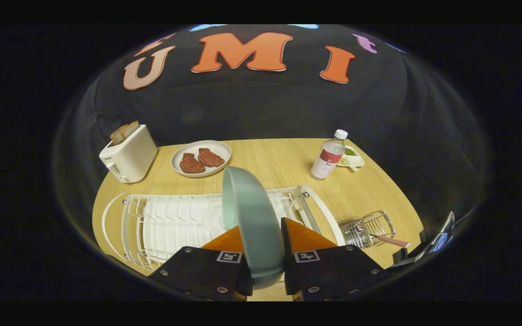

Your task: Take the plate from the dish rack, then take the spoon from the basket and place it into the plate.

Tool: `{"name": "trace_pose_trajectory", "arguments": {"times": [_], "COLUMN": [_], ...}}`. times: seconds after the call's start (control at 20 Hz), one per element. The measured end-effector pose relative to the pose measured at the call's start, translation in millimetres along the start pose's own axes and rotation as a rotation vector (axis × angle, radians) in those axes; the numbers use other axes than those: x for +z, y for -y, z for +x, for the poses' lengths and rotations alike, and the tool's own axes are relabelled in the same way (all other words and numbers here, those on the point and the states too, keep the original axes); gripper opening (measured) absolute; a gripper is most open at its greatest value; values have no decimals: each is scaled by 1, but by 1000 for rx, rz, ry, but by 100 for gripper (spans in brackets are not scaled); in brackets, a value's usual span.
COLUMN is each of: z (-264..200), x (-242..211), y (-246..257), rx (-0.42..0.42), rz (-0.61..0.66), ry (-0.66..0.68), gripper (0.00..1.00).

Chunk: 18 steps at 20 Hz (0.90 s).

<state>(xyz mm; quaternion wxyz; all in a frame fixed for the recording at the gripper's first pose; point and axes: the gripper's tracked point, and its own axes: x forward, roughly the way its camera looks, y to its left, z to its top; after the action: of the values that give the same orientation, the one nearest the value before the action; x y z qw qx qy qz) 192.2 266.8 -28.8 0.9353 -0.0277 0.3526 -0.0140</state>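
You have the table (283,158) spread beyond the fingers, and the dish rack (170,222) lies on it as your landmark. The rack looks bare of dishes. Behind the rack's far left corner stands a toaster (129,154) with bread in its slots; behind its middle sits a white plate (184,151) with two pieces of meat. The grey-green plate (252,217) you came for is up on edge above the rack's right half, and your gripper (263,267) is clenched on it, a finger pressing each face. So the first step looks done, short of setting the plate down. Just right of the rack lies the wire basket (369,228), tipped over, with the spoon (390,240) poking out, untouched.
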Motion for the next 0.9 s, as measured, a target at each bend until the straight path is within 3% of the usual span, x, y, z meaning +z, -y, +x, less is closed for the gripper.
{"name": "trace_pose_trajectory", "arguments": {"times": [0.25, 0.45, 0.9], "z": [-13, -32, -92], "x": [14, 10, -65], "y": [27, 48, 60], "rx": [-8, 42, 319], "rz": [65, 115, 241], "ry": [38, 48, 2], "gripper": [27, 27, 27]}}
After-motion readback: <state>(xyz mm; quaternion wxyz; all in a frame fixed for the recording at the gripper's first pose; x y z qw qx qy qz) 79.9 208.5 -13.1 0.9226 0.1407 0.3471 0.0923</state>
